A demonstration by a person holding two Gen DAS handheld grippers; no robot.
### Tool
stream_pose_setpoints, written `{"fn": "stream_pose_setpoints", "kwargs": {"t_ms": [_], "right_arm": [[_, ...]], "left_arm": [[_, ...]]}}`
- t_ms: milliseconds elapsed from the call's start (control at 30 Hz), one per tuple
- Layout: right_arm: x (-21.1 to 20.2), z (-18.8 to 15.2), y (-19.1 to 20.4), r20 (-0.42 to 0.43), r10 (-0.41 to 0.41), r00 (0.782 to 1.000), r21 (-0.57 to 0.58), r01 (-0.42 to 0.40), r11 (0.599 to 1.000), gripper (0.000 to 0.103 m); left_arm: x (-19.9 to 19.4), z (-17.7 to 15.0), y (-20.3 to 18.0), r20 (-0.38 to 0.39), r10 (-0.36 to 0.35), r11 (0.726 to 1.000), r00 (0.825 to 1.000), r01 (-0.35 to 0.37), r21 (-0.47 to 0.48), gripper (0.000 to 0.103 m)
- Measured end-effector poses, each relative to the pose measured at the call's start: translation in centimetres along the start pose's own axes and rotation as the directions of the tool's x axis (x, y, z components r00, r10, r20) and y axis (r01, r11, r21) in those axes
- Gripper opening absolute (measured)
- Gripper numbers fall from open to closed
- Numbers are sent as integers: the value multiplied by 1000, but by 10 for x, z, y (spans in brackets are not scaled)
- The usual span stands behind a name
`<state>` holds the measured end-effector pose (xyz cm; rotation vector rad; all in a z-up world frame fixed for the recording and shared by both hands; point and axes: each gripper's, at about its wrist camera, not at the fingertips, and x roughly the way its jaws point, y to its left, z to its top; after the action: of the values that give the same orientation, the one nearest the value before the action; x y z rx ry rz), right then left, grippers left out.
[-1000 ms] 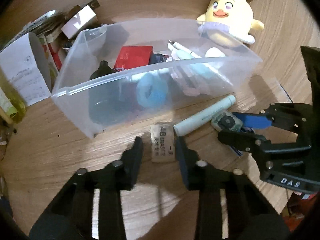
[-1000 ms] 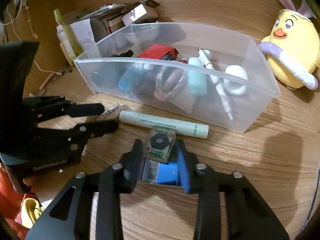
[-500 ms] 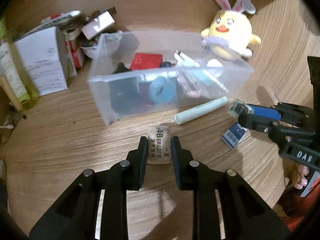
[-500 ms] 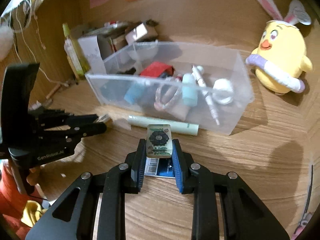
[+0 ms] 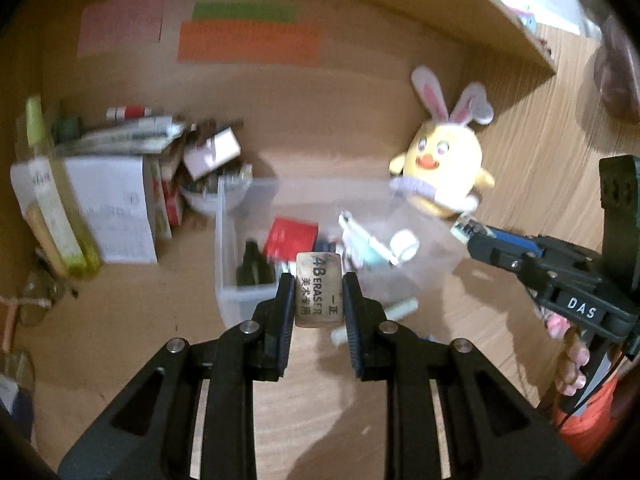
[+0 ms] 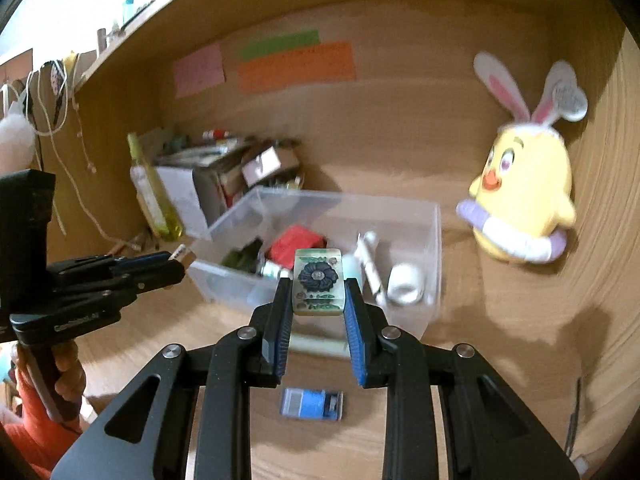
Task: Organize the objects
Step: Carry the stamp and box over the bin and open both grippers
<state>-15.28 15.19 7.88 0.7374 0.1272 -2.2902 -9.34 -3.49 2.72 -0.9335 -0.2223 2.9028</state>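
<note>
1. Two grippers, one in each of your hands, each carry a small block in the air in front of the clear plastic bin (image 6: 432, 240), which sits on the wooden desk (image 6: 500, 360).
2. Your left gripper (image 5: 319, 300) is clamped on a tan eraser (image 5: 319, 290) printed "4B ERASER". The pads press its two long sides, and its top end stands above the fingertips.
3. Your right gripper (image 6: 317, 296) is clamped on a translucent tile (image 6: 317, 282) bearing a dark flower design, also held by its two side faces.
4. Handling, as a judgement: the eraser looks light, slightly yielding and grippy. The tile looks hard, smooth and more likely to slip, so squeeze its flat sides squarely.
5. Both grippers point forward and tilt downward toward the bin, side by side but apart. A hand (image 6: 68, 376) in an orange sleeve grips the left handle.
6. Still lying on the desk near the bin: a pale green tube (image 6: 320, 347) and a blue packet (image 6: 312, 404).
</note>
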Motion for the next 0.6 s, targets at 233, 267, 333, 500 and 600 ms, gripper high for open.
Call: {"fn": "stream_pose_setpoints", "kwargs": {"t_ms": [233,267,333,500,600], "right_arm": [[10,27,10,33,-13,999,-40,14,999,22],[17,31,12,26,-27,999,-55,28,998,22],[31,34,11,8,-51,999,-69,52,996,22],[82,36,-3,-114,-68,991,-58,61,996,22],[107,32,-10,-179,-53,983,-40,46,998,22]], "left_arm": [[16,27,4,23,49,999,999,-49,15,23],[21,30,7,12,46,999,999,-47,12,23],[37,35,11,-22,38,999,999,-38,3,23],[74,37,20,-109,21,1000,994,-23,-19,23],[94,36,23,-159,3,999,987,-8,-31,23]]}}
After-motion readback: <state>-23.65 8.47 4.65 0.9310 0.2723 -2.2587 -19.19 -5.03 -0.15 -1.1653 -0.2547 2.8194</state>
